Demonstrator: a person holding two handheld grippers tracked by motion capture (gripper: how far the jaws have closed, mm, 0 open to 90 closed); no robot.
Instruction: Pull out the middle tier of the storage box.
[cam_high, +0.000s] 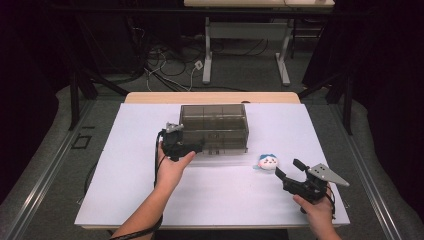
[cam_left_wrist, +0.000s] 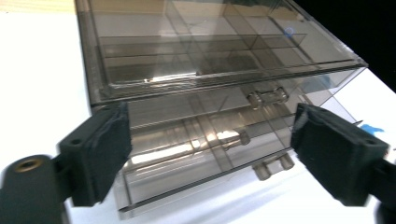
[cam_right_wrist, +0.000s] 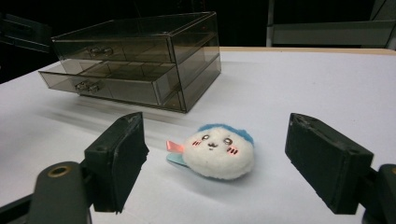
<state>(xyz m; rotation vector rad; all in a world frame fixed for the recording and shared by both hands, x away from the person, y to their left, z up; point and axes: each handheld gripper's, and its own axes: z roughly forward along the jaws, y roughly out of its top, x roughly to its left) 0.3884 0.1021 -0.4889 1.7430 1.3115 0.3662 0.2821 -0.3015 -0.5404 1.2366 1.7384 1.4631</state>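
A smoky transparent drawer box (cam_high: 214, 127) is sitting toward the far middle of the white table (cam_high: 125, 190), and its lower drawer (cam_right_wrist: 100, 85) is standing pulled partway out toward the person while the upper drawer (cam_right_wrist: 112, 50) is sitting flush. In the high view the left gripper (cam_high: 192, 148) is hovering right at the box's front left corner, held in the person's left hand (cam_high: 171, 167). In the left gripper view its 2 black jaws are standing wide apart and gripping nothing, with the front of the box between them; the lower drawer's small clear handle (cam_left_wrist: 236, 137) is lying in that gap, and the upper drawer's handle (cam_left_wrist: 267, 98) is showing above it. Whether either jaw is touching the box is not clear. A small round plush toy (cam_high: 268, 162), white-faced with a blue top and a pink and blue tail at one side, is resting on the table just in front of the box's right end and apart from it. The right gripper (cam_high: 289, 171) is sitting low near the right front of the table in the person's right hand (cam_high: 320, 212), pointing at the toy. In the right gripper view its 2 jaws are also spread wide and holding nothing, with the plush toy (cam_right_wrist: 218, 150) lying on the table just beyond them, its face turned toward the camera.
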